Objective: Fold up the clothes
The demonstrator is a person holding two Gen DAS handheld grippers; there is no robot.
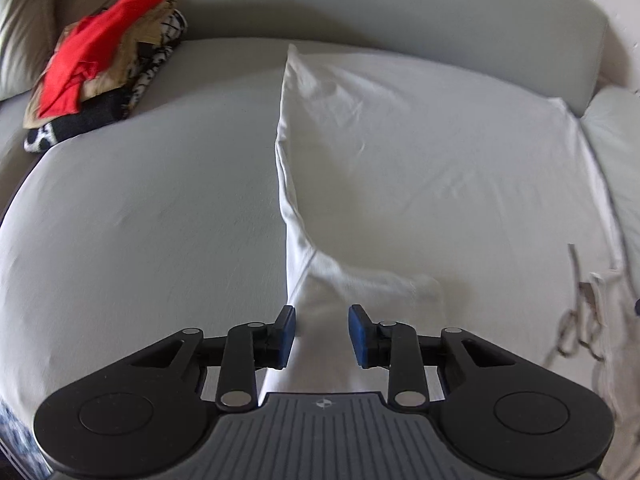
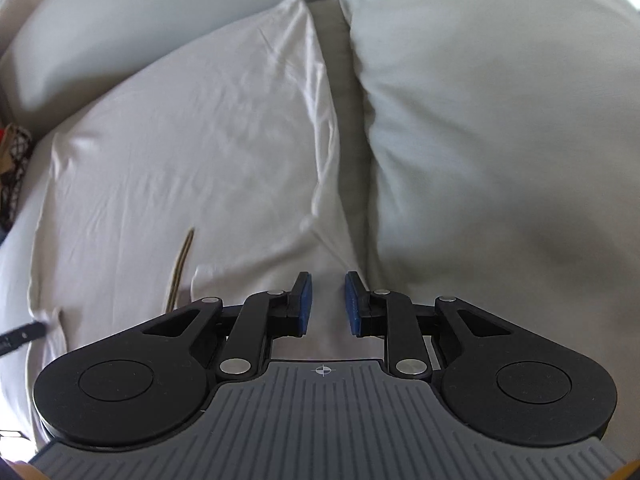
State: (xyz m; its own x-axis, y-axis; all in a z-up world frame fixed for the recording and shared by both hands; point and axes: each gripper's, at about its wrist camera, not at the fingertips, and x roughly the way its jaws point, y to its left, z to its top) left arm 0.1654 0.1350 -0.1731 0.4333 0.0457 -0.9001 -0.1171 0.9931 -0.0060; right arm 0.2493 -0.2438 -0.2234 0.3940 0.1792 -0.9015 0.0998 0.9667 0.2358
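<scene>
Both grippers point down at the sofa now, and a white garment (image 1: 420,168) lies spread over the pale seat cushion (image 1: 152,208).

Left gripper (image 1: 322,334): its 2 blue pads stand apart with a clear gap. The garment's near left corner runs up between them as a raised fold, but I see no pad pressing on it. So spread, pinching nothing. From that corner the garment's left edge climbs toward 12 o'clock, and the cloth fans out toward 2 o'clock, lightly wrinkled. At 3 o'clock a brownish drawstring (image 1: 576,304) loops across the cloth near its right edge.

Up at 10 o'clock sits a pile of clothes (image 1: 104,68), red on top, tan beneath it, black-and-white pattern at the bottom, well apart from the white garment. The back cushion (image 1: 400,8) runs across 12 o'clock.

Right gripper (image 2: 327,304): pads apart here too, a narrower gap, the cloth (image 2: 192,152) lying under them and not squeezed. Spread, holding nothing. The garment fills the view from 9 to 12 o'clock, its right edge running up beside a darker gap. A pale pillow (image 2: 500,140) bulks from 1 to 4 o'clock. The drawstring (image 2: 182,264) shows at 9 o'clock, just beside the gripper's left arm. The view is a bit blurred.
</scene>
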